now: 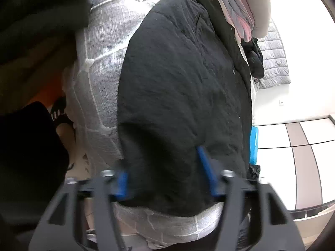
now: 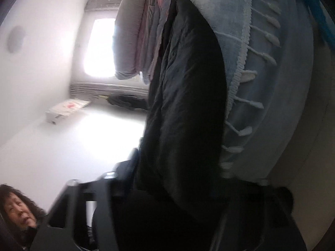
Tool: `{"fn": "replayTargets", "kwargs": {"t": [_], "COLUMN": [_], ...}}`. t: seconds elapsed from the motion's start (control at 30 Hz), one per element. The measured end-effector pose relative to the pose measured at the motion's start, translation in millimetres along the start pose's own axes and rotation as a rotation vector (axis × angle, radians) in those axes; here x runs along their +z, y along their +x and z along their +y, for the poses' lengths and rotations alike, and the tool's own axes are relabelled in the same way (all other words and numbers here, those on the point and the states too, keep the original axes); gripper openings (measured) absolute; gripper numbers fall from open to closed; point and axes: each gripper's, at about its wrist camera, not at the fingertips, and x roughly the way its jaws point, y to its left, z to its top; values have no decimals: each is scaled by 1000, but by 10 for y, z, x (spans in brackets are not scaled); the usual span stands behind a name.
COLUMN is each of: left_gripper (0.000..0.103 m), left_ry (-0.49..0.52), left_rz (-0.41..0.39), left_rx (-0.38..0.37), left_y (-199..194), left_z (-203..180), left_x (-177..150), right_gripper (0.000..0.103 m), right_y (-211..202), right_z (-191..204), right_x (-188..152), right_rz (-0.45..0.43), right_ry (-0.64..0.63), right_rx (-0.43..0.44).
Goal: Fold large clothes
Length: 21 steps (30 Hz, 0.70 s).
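- Left wrist view: we see the left hand-held gripper (image 1: 165, 171) spread wide, its two blue fingers (image 1: 206, 167) set far apart, with a fold of the black jacket (image 1: 180, 87) lying between them. The cloth covers the finger ends, so we cannot tell whether they press on it.
- The black jacket spreads over a pale grey checked blanket (image 1: 104, 48), which shows at the left and below its hem.
- A stack of folded clothes (image 1: 236, 6) in pink, grey and cream sits at the far end of the jacket, and a grey quilted garment (image 1: 272, 58) lies beyond it.
- A blue gripper part (image 1: 253, 144) shows at the jacket's right edge, against white cupboard doors (image 1: 303, 146).
- Right wrist view: we see the right hand-held gripper (image 2: 180, 205) with the black jacket (image 2: 188, 104) draped across it. The fingers are buried in dark cloth, so we cannot tell how far apart they stand or whether they grip it.
- The jacket runs from the gripper up to the folded clothes (image 2: 146, 31), beside a blue fringed blanket (image 2: 261, 62).
- A bright window (image 2: 100, 46) lights the white room, and a flat box (image 2: 67, 108) lies on the floor near it.
- A person's face (image 2: 16, 209) shows at the lower left.
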Motion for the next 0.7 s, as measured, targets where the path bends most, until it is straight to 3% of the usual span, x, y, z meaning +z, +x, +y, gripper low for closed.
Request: {"fn": "replayTargets", "kwargs": {"t": [0.07, 0.17, 0.3, 0.53, 0.63, 0.7], "left_gripper": [19, 13, 12, 11, 12, 14], "left_ry": [16, 70, 158, 257, 285, 290], "left_rz": [-15, -48, -96, -113, -108, -84], "left_rx": [-13, -7, -56, -170, -202, -182], "left_y": [-65, -180, -459, -983, -1214, -1253], "left_z": [-70, -293, -743, -1308, -1362, -1277], "left_x": [-3, 9, 52, -167, -373, -466], "right_gripper": [15, 11, 10, 9, 9, 9], "right_y": [-54, -57, -28, -29, -286, -410], "right_z": [146, 393, 847, 1652, 1836, 1857], "right_x": [-55, -38, 113, -4, -178, -311], "right_rz": [-22, -65, -132, -130, -131, -114], "right_ry": [-14, -21, -34, -135, -172, -194], "right_rx": [-34, -51, 0, 103, 140, 124]}}
